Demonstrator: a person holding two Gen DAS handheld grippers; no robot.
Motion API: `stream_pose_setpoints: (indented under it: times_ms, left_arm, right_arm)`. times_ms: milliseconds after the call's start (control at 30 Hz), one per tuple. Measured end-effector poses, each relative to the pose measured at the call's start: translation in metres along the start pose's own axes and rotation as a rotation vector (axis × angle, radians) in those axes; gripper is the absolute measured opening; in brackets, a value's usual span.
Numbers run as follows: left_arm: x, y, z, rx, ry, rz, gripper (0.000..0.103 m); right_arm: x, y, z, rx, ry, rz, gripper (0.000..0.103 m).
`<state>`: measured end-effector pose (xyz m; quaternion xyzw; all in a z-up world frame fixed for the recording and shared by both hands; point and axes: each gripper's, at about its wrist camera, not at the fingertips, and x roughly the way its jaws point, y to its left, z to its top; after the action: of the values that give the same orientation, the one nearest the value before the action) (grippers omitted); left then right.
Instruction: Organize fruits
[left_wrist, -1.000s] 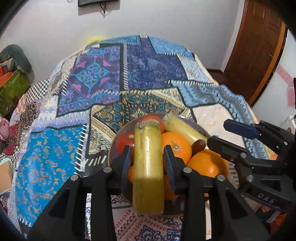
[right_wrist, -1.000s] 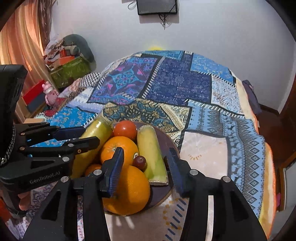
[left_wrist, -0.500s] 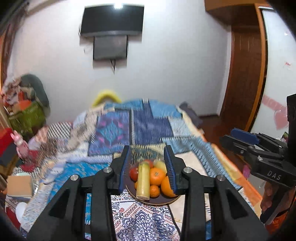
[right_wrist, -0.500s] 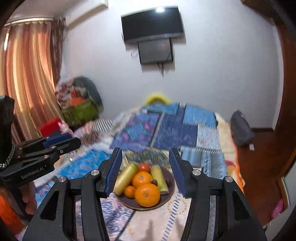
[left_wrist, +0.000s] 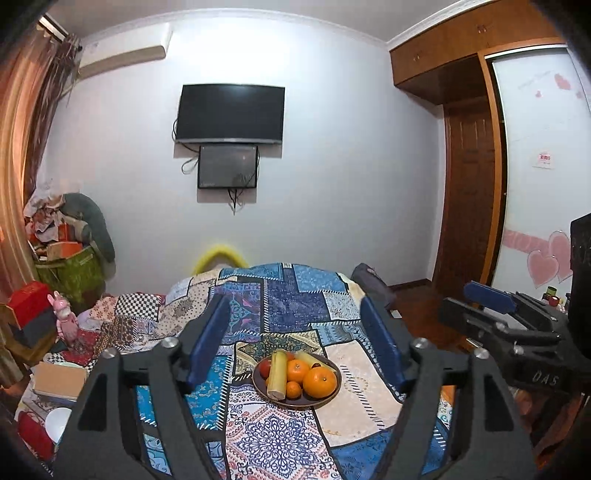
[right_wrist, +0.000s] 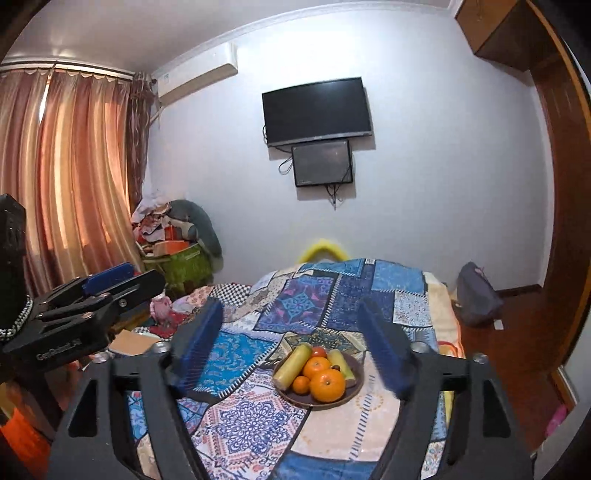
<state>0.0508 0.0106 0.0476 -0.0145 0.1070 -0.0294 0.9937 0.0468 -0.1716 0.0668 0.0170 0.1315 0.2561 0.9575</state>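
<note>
A dark round plate (left_wrist: 330, 398) sits on the patterned bedspread (left_wrist: 280, 306). It holds a yellow banana piece (left_wrist: 277, 374), a second banana piece (left_wrist: 310, 360), a big orange (left_wrist: 319, 382), smaller oranges and a red tomato (left_wrist: 264, 368). The plate (right_wrist: 355, 391) and fruit also show in the right wrist view. My left gripper (left_wrist: 295, 328) is open and empty, held well back above the bed. My right gripper (right_wrist: 291, 332) is open and empty too, beside it.
A TV (left_wrist: 229, 112) hangs on the far wall. Boxes and clutter (left_wrist: 62, 254) pile at the left by the curtain (right_wrist: 66, 177). A wooden wardrobe and door (left_wrist: 469, 184) stand at the right. A grey bag (right_wrist: 476, 295) lies beside the bed.
Both grippers have pulled far back and up from the plate. The left gripper let go of the banana piece, which now lies on the plate. Both jaws have opened wider.
</note>
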Motion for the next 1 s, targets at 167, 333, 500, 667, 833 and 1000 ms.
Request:
stream_pose_setpoints:
  times_ms: [167, 333, 500, 667, 833, 1000]
  left_arm:
    - [-0.014, -0.001, -0.006, -0.005, -0.019, 0.008, 0.094]
    - [-0.027, 0.002, -0.012, -0.018, -0.035, 0.022, 0.102]
    - [-0.029, 0.003, -0.017, -0.011, -0.036, 0.028, 0.103]
    - [-0.031, -0.001, -0.020, 0.002, -0.039, 0.036, 0.103]
    - [-0.030, -0.002, -0.020, 0.001, -0.038, 0.037, 0.103]
    - [-0.031, -0.003, -0.020, 0.006, -0.039, 0.037, 0.103]
  right_arm:
    - [-0.006, 0.005, -0.006, -0.018, -0.021, -0.052, 0.098]
    - [-0.015, 0.007, -0.009, -0.021, -0.040, -0.097, 0.103]
    - [-0.019, 0.008, -0.012, -0.025, -0.036, -0.116, 0.103]
    - [-0.025, 0.010, -0.014, -0.026, -0.045, -0.117, 0.103]
    - [-0.027, 0.011, -0.015, -0.032, -0.050, -0.119, 0.103]
    - [-0.029, 0.013, -0.014, -0.040, -0.058, -0.126, 0.103]
